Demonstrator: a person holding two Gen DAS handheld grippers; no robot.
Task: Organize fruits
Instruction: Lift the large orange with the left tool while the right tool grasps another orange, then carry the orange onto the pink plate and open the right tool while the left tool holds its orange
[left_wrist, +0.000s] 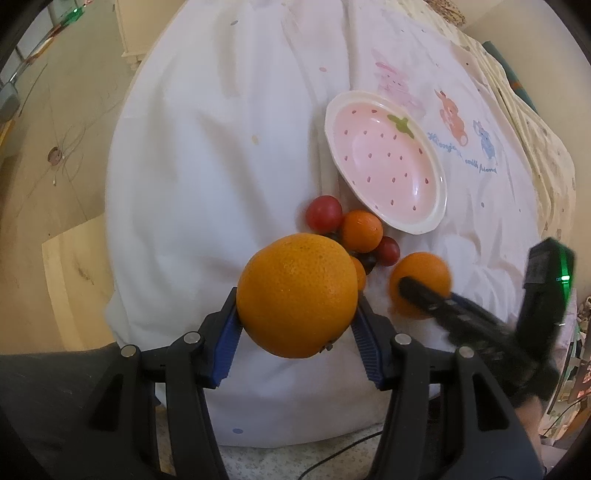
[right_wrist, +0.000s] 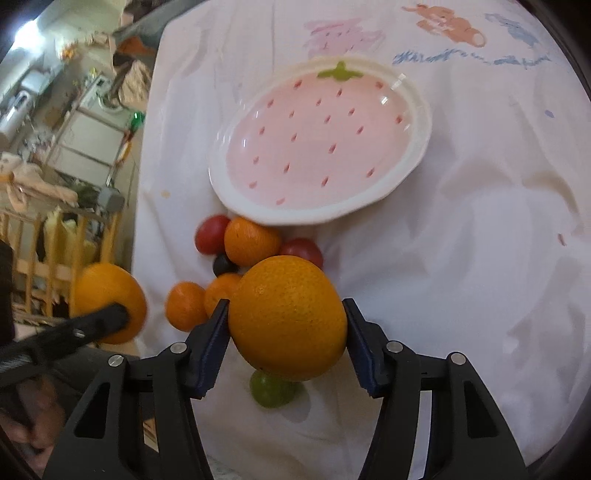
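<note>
A white cloth (left_wrist: 221, 166) printed with cartoon animals covers the surface. At nine o'clock lies beige floor (left_wrist: 55, 129); at eleven stands a white cabinet (left_wrist: 136, 29). The right view shows cluttered metal shelving (right_wrist: 92, 136) and a wooden railing (right_wrist: 44, 236) at nine o'clock.

Your way to the plate (right_wrist: 413, 162) is blocked on its near-left side by the heap of small fruit (right_wrist: 251, 242), which touches the rim; the cloth (right_wrist: 461, 258) right of that heap lies bare, and so does the plate's whole inside
</note>
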